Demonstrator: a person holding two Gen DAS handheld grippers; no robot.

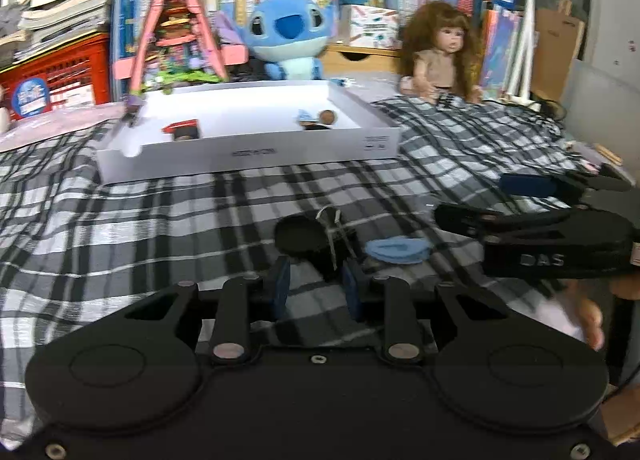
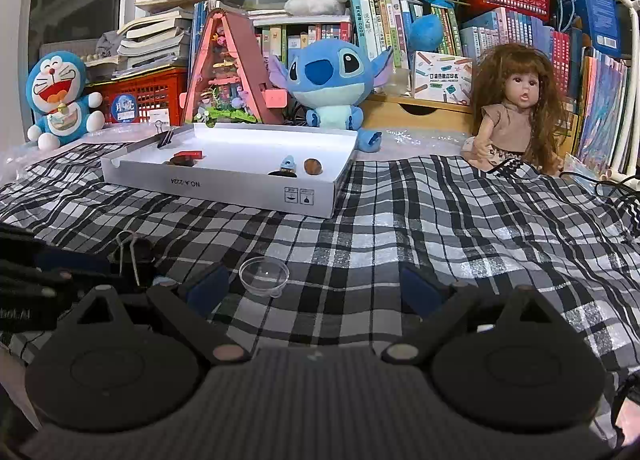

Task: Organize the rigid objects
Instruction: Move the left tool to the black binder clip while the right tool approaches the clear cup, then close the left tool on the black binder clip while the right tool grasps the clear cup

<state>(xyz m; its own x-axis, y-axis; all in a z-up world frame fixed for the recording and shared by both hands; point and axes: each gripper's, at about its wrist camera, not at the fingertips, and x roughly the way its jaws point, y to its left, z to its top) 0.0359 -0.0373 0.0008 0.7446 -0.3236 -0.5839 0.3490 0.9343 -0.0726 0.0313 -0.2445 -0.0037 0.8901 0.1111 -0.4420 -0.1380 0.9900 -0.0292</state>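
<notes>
A shallow white cardboard box point(image 2: 224, 188) is lying open on the black-and-white plaid cloth point(image 2: 440, 228), toward the back of the bed. Inside it, a small red-and-dark item point(image 2: 186, 157) is sitting near the left end, while a little blue-hatted figurine point(image 2: 286, 167) and a brown round piece point(image 2: 313, 166) are resting close together near the right end. A black binder clip point(image 2: 165, 135) is perching on the box's far left rim. The middle of the box floor is lying bare.

In front of the box, another black binder clip point(image 1: 334, 246) with silver wire handles is sitting on the cloth. The left gripper point(image 1: 316, 290) is clenching its blue pads point(image 1: 282, 280) narrowly around the near part of this clip. A round black disc point(image 1: 298, 234) is lying against the clip's left side and a flat blue oval piece point(image 1: 396, 251) just to its right.

The right gripper point(image 2: 316, 286) is hovering with its fingers spread wide and released, and a small clear plastic cup point(image 2: 264, 275) is sitting on the cloth between them, nearer the left finger and touched by neither.

To the right of the box, a broad stretch of plaid cloth is running open toward a long-haired doll point(image 2: 516, 108) at the back. A blue plush toy point(image 2: 332, 80) and a pink A-frame toy house point(image 2: 228, 72) are standing just behind the box's far edge, crowding it.
</notes>
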